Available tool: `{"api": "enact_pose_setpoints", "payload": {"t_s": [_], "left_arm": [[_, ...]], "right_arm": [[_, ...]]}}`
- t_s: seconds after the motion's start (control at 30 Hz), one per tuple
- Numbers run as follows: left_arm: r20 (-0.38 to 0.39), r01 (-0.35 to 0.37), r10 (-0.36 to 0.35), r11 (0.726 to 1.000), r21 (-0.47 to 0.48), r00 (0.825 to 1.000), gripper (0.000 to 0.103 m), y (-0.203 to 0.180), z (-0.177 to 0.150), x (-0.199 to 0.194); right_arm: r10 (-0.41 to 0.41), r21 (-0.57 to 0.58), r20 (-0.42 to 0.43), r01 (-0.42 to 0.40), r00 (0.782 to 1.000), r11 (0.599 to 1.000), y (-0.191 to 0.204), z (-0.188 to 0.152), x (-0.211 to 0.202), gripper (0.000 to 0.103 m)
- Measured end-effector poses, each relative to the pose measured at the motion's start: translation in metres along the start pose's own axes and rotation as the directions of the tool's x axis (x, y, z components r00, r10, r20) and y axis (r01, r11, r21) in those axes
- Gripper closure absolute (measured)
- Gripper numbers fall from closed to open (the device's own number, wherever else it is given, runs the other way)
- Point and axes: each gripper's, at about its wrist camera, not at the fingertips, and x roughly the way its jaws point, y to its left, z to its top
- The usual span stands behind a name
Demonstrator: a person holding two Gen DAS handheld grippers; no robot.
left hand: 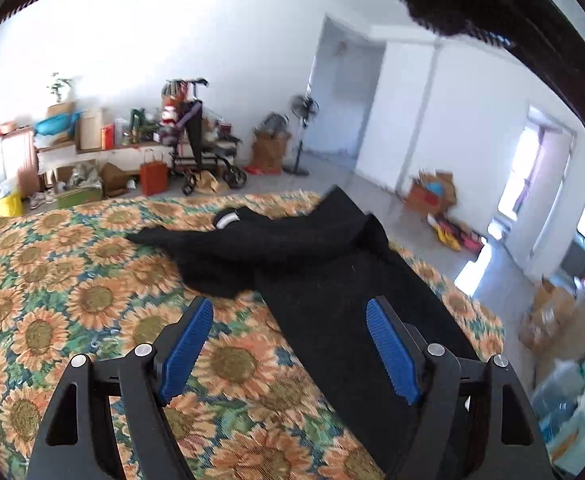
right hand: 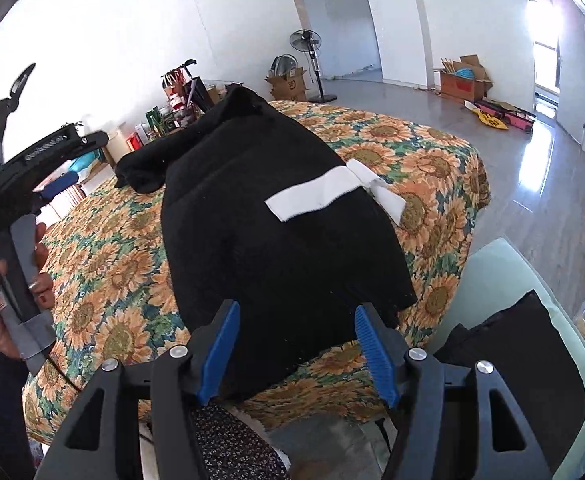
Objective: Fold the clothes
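Folding a black garment (right hand: 276,240) spread across the sunflower bedspread (left hand: 72,280), between grabs.

Both grippers hover with nothing in them: the left gripper (left hand: 288,344) spread wide at the cloth's 7 o'clock edge, the right gripper (right hand: 296,348) half spread over the near hem. Next, I judge, each pinches 1 hem corner; the white tag (right hand: 316,194) lies at 2 o'clock.

Sunflower-print bedspread (right hand: 432,160) across the bed. Standing fan (right hand: 306,46) by the far white wall, beside open cardboard boxes (right hand: 462,80). Cluttered shelf (left hand: 92,136) behind a wheeled walker (left hand: 202,152).
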Motion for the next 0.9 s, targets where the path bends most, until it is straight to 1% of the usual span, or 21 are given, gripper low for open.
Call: {"api": "enact_pose_setpoints", "payload": {"t_s": [0.1, 0.13, 0.17, 0.23, 0.27, 0.3, 0.37, 0.4, 0.43, 0.47, 0.5, 0.57, 0.6, 0.63, 0.67, 0.7, 0.77, 0.8, 0.83, 0.9], "left_arm": [[-0.003, -0.083, 0.083, 0.996, 0.044, 0.997, 0.023, -0.008, -0.001, 0.005], [-0.015, -0.073, 0.074, 0.996, 0.047, 0.997, 0.023, -0.01, 0.0, 0.007], [-0.027, -0.057, 0.059, 0.997, 0.048, 0.998, 0.023, -0.012, 0.0, 0.009], [-0.045, 0.056, -0.056, 0.998, -0.003, 0.997, 0.024, -0.01, 0.004, 0.012], [-0.047, 0.086, -0.088, 0.996, -0.036, 0.995, 0.024, -0.008, 0.005, 0.014], [-0.045, 0.116, -0.12, 0.991, -0.071, 0.992, 0.024, -0.005, 0.007, 0.015], [-0.006, 0.159, -0.162, 0.977, -0.143, 0.987, 0.024, 0.004, 0.009, 0.019], [-0.013, 0.157, -0.161, 0.975, -0.156, 0.987, 0.024, 0.008, 0.011, 0.024], [-0.074, 0.129, -0.14, 0.981, -0.146, 0.987, 0.024, 0.01, 0.014, 0.035], [-0.133, 0.1, -0.118, 0.985, -0.138, 0.984, 0.024, 0.013, 0.018, 0.045], [-0.184, 0.067, -0.099, 0.983, -0.17, 0.978, 0.024, 0.021, 0.019, 0.059], [-0.219, 0.036, -0.098, 0.962, -0.272, 0.971, 0.024, 0.038, 0.019, 0.076], [-0.237, 0.019, -0.1, 0.947, -0.322, 0.966, 0.025, 0.047, 0.018, 0.084], [-0.267, 0.005, -0.112, 0.929, -0.37, 0.957, 0.025, 0.055, 0.018, 0.095], [-0.294, 0.0, -0.126, 0.92, -0.393, 0.947, 0.025, 0.059, 0.018, 0.106], [-0.313, -0.01, -0.123, 0.92, -0.391, 0.942, 0.025, 0.059, 0.019, 0.114], [-0.347, -0.051, -0.086, 0.93, -0.365, 0.934, 0.025, 0.056, 0.022, 0.129], [-0.368, -0.057, -0.085, 0.932, -0.359, 0.926, 0.025, 0.053, 0.023, 0.139], [-0.389, -0.045, -0.112, 0.927, -0.371, 0.914, 0.025, 0.051, 0.024, 0.15], [-0.427, -0.036, -0.158, 0.91, -0.412, 0.89, 0.025, 0.051, 0.025, 0.17]], "right_arm": [[0.011, 0.022, -0.017, -0.011, 1.0, 1.0, -0.003, -0.001, 0.003, 0.039], [0.014, 0.026, -0.016, -0.013, 1.0, 1.0, -0.003, -0.002, 0.003, 0.039], [0.011, 0.024, -0.015, -0.01, 1.0, 1.0, -0.003, -0.002, 0.002, 0.039], [-0.001, 0.017, -0.019, 0.001, 1.0, 1.0, -0.004, -0.002, 0.003, 0.039], [-0.003, 0.018, -0.021, 0.003, 1.0, 1.0, -0.005, -0.002, 0.004, 0.039], [-0.005, 0.019, -0.022, 0.006, 1.0, 1.0, -0.006, -0.002, 0.004, 0.039], [-0.009, 0.025, -0.014, 0.01, 1.0, 1.0, -0.01, 0.001, 0.002, 0.039], [-0.012, 0.028, -0.008, 0.012, 1.0, 1.0, -0.011, 0.002, 0.001, 0.039], [-0.014, 0.03, -0.002, 0.014, 1.0, 0.999, -0.013, 0.004, -0.001, 0.039], [-0.017, 0.032, 0.003, 0.017, 1.0, 0.999, -0.015, 0.005, -0.002, 0.039], [-0.02, 0.038, 0.007, 0.02, 1.0, 0.999, -0.017, 0.006, -0.003, 0.039], [-0.024, 0.057, 0.008, 0.024, 1.0, 0.998, -0.023, 0.007, -0.003, 0.039], [-0.021, 0.065, 0.008, 0.02, 1.0, 0.998, -0.024, 0.008, -0.003, 0.039], [-0.017, 0.069, 0.004, 0.016, 1.0, 0.998, -0.025, 0.008, -0.003, 0.039], [-0.009, 0.064, 0.001, 0.009, 1.0, 0.998, -0.024, 0.008, -0.002, 0.038], [-0.003, 0.058, -0.001, 0.003, 1.0, 0.998, -0.023, 0.007, -0.002, 0.038], [0.005, 0.029, -0.007, -0.005, 1.0, 1.0, -0.016, 0.006, -0.001, 0.039], [0.005, 0.017, -0.01, -0.005, 1.0, 1.0, -0.013, 0.005, 0.0, 0.039], [0.009, 0.01, -0.013, -0.009, 1.0, 1.0, -0.011, 0.004, 0.001, 0.039], [0.018, 0.003, -0.023, -0.017, 1.0, 1.0, -0.007, 0.002, 0.004, 0.039]]}}
